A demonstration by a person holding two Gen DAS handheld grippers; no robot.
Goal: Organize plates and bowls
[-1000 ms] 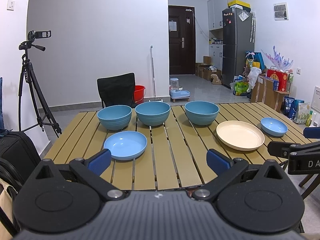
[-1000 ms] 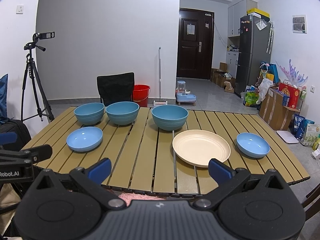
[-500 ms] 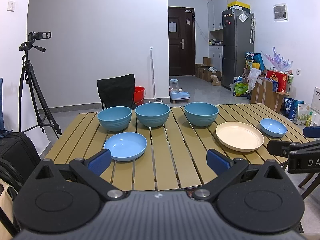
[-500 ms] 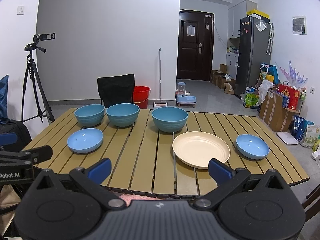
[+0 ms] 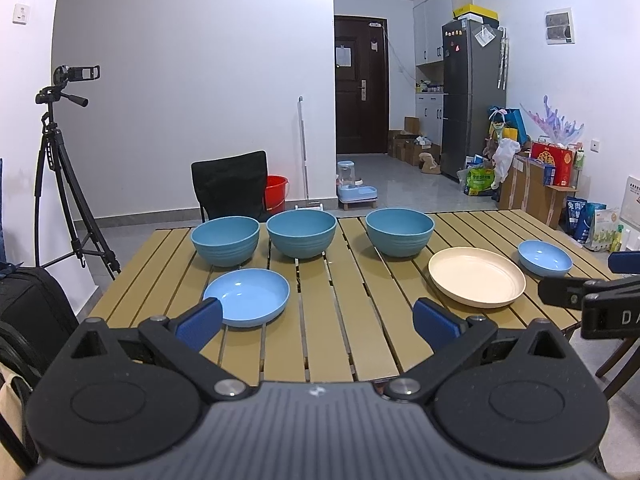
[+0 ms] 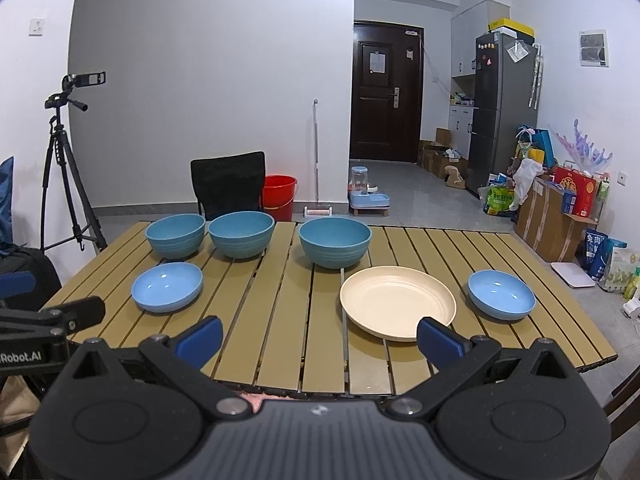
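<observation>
Your left gripper (image 5: 316,320) and right gripper (image 6: 320,334) hang released, empty — three deep bowls (image 6: 334,242), two blue dishes (image 6: 167,287) and cream plate (image 6: 397,303) sit apart on the counter (image 6: 280,320). Pinch a rim shallowly and it may slip.

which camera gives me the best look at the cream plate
The right wrist view. There the cream plate sits near the middle, large, its whole inside and rim showing except a bit behind a finger tip. In the left wrist view the same plate lies off to the right, smaller and flatter, though fully in view.
</observation>
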